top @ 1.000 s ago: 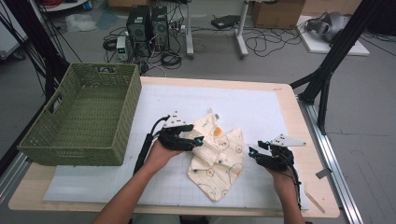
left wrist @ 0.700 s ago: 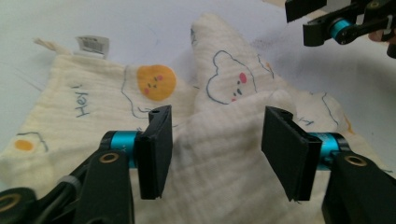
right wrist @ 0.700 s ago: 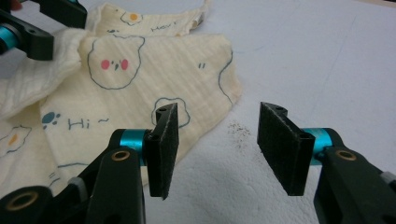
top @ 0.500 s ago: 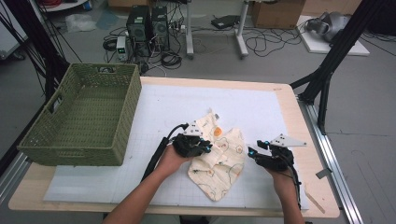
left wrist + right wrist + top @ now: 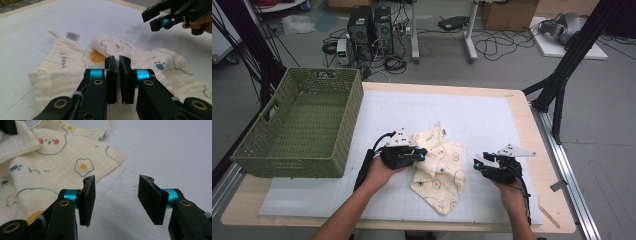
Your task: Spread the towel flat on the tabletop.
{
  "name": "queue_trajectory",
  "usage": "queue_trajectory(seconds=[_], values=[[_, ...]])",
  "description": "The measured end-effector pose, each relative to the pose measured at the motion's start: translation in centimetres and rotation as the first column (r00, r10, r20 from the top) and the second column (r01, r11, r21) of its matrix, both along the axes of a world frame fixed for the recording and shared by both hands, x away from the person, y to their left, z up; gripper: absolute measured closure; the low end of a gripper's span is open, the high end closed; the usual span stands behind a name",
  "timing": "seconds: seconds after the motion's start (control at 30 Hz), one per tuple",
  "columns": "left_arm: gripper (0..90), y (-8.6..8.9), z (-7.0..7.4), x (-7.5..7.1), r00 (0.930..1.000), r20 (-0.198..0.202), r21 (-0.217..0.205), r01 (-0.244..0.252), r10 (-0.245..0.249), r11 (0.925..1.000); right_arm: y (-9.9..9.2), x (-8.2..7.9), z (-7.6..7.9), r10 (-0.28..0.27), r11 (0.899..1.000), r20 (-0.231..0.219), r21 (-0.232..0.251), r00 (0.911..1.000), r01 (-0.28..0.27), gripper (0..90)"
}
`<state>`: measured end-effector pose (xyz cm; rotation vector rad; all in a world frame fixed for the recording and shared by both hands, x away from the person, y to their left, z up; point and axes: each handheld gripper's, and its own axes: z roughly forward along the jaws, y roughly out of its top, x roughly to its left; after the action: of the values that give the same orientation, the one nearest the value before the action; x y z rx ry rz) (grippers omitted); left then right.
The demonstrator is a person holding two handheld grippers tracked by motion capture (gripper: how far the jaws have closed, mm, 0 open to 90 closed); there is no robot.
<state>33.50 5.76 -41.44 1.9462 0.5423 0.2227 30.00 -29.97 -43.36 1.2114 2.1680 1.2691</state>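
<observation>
A cream muslin cloth [image 5: 443, 172] printed with cartoon animals and eggs lies crumpled on the white mat; it also fills much of the left gripper view [image 5: 62, 72] and the left of the right gripper view [image 5: 50, 165]. My left gripper [image 5: 422, 154] rests on the cloth's left part. Its jaws have just been closing and now stand almost together [image 5: 118, 60], pinching a thin fold of the cloth. My right gripper [image 5: 477, 164] hovers just right of the cloth, open, with only bare mat between its pads [image 5: 117, 182]. It appears farther off in the left gripper view [image 5: 152, 20].
A green woven basket [image 5: 297, 125] stands at the table's left side, nothing visible inside. The white mat [image 5: 492, 115] covers the wooden table. Black stand legs rise at the right edge; computers and cables lie on the floor behind.
My left gripper has slid right onto the cloth and its jaws have closed from wide open. The cloth's left part is bunched up. The right gripper has stayed put.
</observation>
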Motion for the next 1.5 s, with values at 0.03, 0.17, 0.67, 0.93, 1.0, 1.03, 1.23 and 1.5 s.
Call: queue_trajectory(seconds=[0.03, 0.17, 0.67, 0.93, 1.0, 1.03, 1.23, 1.5], values=[[84.3, 0.2, 0.0, -0.1, 1.0000, -0.002, -0.007, -0.005, 0.005, 1.0000, 0.6, 0.1, -0.1, 0.016, 1.000, -0.009, 0.005, 0.9998, -0.016, 46.0], [83.8, 0.9, -0.1, -0.2, 0.9998, -0.003, -0.010, -0.018, 0.018, 0.9998, 3.3, 0.5, -0.5, 0.087, 0.996, -0.015, 0.021, 0.9961, -0.086, 41.9], [85.8, 3.2, -0.4, -1.4, 0.9992, -0.014, -0.048, -0.039, 0.038, 0.9981, 7.9, 1.3, -1.3, 0.175, 0.958, -0.045, -0.224, 0.9835, -0.181, 87.2], [86.7, 6.0, -0.7, -2.5, 0.9968, -0.016, -0.048, -0.079, 0.078, 0.9957, 4.5, 1.2, -0.5, 0.067, 0.968, -0.040, -0.241, 0.9970, -0.075, 87.2], [86.6, 6.8, -0.8, -2.8, 0.9952, -0.023, -0.039, -0.096, 0.095, 0.9946, 3.5, 0.9, -0.3, 0.039, 0.969, -0.035, -0.242, 0.9986, -0.047, 87.2], [86.7, 7.2, -0.9, -3.0, 0.9943, -0.027, -0.033, -0.104, 0.103, 0.9940, 3.0, 0.8, -0.2, 0.023, 0.969, -0.035, -0.244, 0.9991, -0.031, 87.1], [87.0, 8.8, -1.5, -4.5, 0.9892, -0.057, 0.051, -0.132, 0.135, 0.9900, 0.3, 0.0, 0.3, -0.039, 0.957, -0.052, -0.291, 0.9979, 0.022, 87.2], [74.5, 8.4, -2.3, -5.2, 0.9884, -0.084, 0.126, -0.115, 0.126, 0.9853, -0.8, -1.5, 0.4, -0.005, 0.968, -0.047, -0.250, 0.9989, -0.007, 84.8]])
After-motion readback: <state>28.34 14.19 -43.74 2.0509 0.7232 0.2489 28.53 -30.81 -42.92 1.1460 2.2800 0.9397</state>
